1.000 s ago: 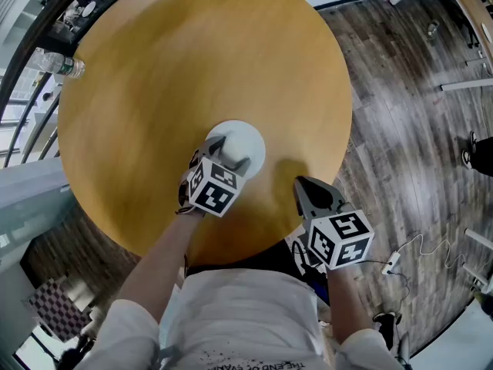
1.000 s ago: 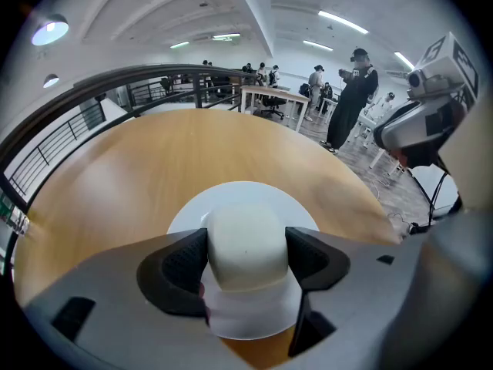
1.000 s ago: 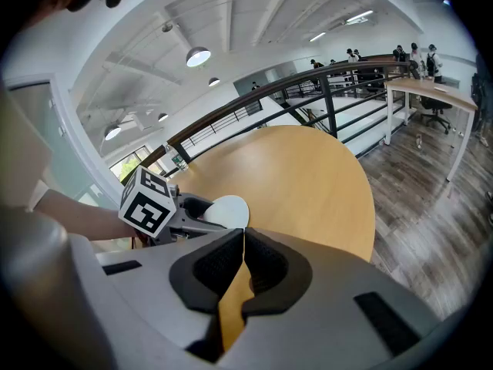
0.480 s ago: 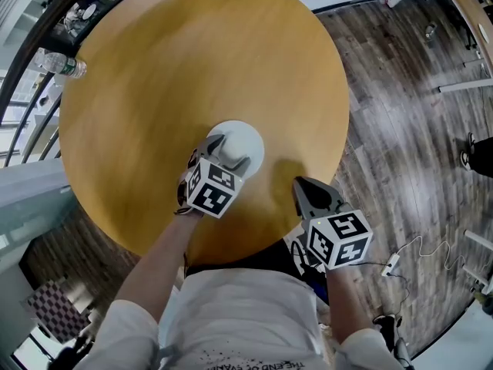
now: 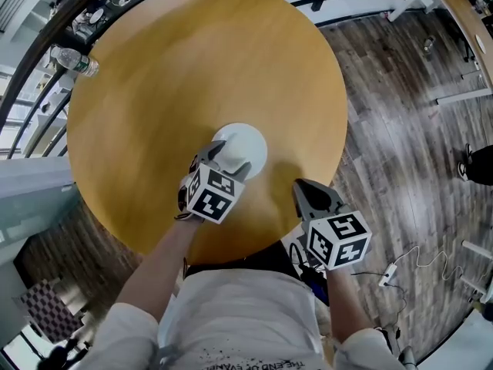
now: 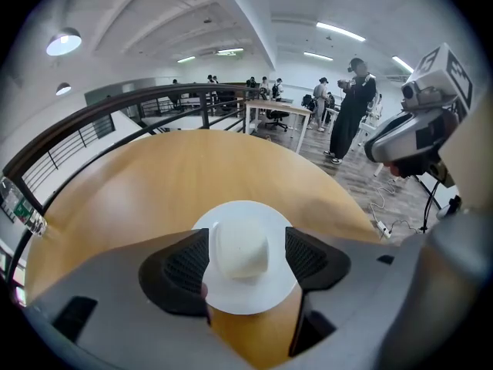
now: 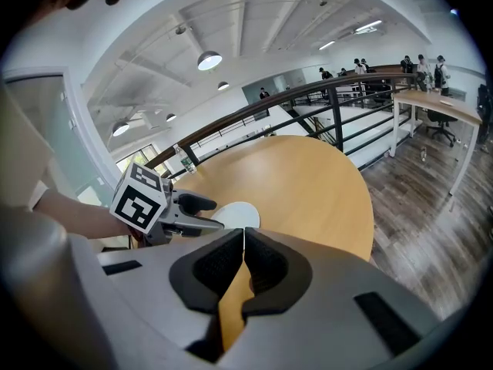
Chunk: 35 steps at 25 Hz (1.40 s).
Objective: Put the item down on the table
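the left hand-held gripper (image 6: 246, 247) is loose around the white lump (image 6: 240, 254) on the white round plate (image 6: 246, 301); the right hand-held gripper (image 7: 244, 243) is clenched, empty.

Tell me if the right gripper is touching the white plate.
Apart. The head view shows bare tabletop between the right gripper and the white plate.
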Each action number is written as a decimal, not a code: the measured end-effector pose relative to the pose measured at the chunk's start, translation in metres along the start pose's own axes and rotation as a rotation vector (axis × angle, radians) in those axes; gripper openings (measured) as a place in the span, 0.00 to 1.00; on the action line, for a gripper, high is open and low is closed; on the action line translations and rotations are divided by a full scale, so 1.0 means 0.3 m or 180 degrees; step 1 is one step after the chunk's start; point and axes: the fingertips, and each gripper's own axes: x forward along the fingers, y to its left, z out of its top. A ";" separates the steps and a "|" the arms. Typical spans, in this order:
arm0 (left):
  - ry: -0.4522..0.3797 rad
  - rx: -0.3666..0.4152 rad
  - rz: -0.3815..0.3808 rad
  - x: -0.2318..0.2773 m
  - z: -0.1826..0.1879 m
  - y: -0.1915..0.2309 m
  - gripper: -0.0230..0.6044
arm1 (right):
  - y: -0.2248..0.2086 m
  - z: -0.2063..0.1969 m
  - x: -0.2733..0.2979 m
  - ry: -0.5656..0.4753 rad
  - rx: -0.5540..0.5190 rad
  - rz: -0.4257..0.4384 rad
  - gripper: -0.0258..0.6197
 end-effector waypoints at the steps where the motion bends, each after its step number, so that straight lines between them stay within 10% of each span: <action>1: -0.0019 -0.0007 0.0006 -0.011 0.002 0.000 0.55 | 0.006 0.002 -0.004 -0.0009 -0.0017 0.0000 0.08; 10: -0.0315 -0.0417 -0.0109 -0.168 0.045 -0.032 0.47 | 0.068 0.029 -0.071 -0.0138 -0.0156 -0.0017 0.08; 18: -0.0588 -0.0363 -0.0029 -0.375 0.061 -0.068 0.13 | 0.132 0.062 -0.137 -0.0249 -0.0265 -0.0019 0.08; 35: -0.1037 -0.0736 -0.0082 -0.649 -0.003 -0.129 0.07 | 0.244 0.120 -0.196 -0.0345 -0.0398 0.0052 0.08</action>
